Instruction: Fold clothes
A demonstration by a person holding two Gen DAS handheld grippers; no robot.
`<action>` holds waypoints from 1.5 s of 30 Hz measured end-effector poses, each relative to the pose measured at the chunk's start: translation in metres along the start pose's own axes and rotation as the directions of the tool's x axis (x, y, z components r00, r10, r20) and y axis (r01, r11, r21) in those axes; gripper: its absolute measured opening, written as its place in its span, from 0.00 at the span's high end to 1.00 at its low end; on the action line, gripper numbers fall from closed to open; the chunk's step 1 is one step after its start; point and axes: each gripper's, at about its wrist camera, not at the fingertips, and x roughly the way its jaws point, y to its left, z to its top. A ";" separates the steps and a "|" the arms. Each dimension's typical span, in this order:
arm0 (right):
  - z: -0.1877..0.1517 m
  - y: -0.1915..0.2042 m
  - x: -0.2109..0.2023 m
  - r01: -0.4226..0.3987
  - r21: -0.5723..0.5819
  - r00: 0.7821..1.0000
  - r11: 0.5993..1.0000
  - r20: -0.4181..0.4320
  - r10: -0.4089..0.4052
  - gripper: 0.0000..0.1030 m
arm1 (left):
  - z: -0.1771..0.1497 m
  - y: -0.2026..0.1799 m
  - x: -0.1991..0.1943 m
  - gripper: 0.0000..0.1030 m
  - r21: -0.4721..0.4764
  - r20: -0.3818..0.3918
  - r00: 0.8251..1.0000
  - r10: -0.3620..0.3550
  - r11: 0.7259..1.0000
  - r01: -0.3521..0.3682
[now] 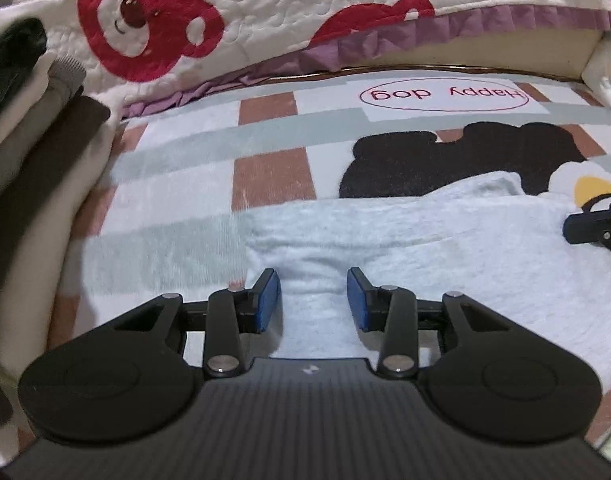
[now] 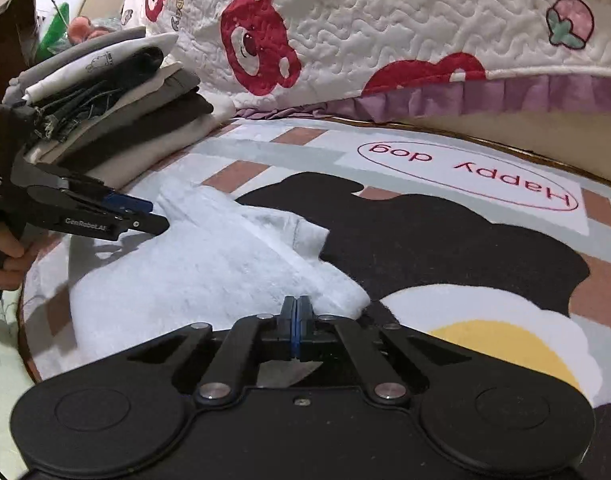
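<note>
On the round patterned mat [image 2: 465, 184], in front of the bear-print quilt [image 2: 385, 40], a pale grey garment [image 2: 209, 276] lies partly doubled over, its long axis running roughly from the left gripper across toward the right one. From the left wrist camera the left gripper [image 1: 314, 300] sits low over the cloth with its blue pads [image 1: 270, 300] spread apart and a narrow tongue of the fabric passing between them, not pinched. The right gripper [image 2: 298, 326] has its pads pressed together at the garment's near right edge; whether any cloth is caught between them I cannot tell, since the fabric's rim meets the pads just where they close. So each hand stands at one end of the piece, the bulk of it lying forward and between them. A stack of folded clothes [image 2: 117, 112] rests on the mat's far left side, just behind the left gripper, so that hand is the nearer one to the stack. As I judge it, any coming fold turns across the line between the two grippers.
</note>
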 end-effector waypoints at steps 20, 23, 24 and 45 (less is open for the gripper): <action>-0.049 0.008 -0.070 -0.041 0.778 0.958 0.627 -0.148 0.247 0.42 | 0.012 0.029 0.018 0.48 -0.219 -0.119 0.991 -0.061 0.975 0.034; -0.058 0.016 -0.061 -0.036 0.819 0.964 0.573 -0.123 0.237 0.40 | 0.003 0.045 -0.004 0.48 -0.311 -0.028 0.997 -0.075 0.948 0.062; -0.061 0.019 -0.057 -0.035 0.830 0.966 0.557 -0.115 0.232 0.40 | 0.000 0.051 -0.011 0.49 -0.341 0.004 0.997 -0.078 0.937 0.074; -0.034 0.044 -0.049 -0.005 0.562 0.990 0.827 0.122 -0.077 0.80 | -0.070 0.069 -0.030 0.40 -0.586 -0.014 0.926 -0.376 0.753 0.297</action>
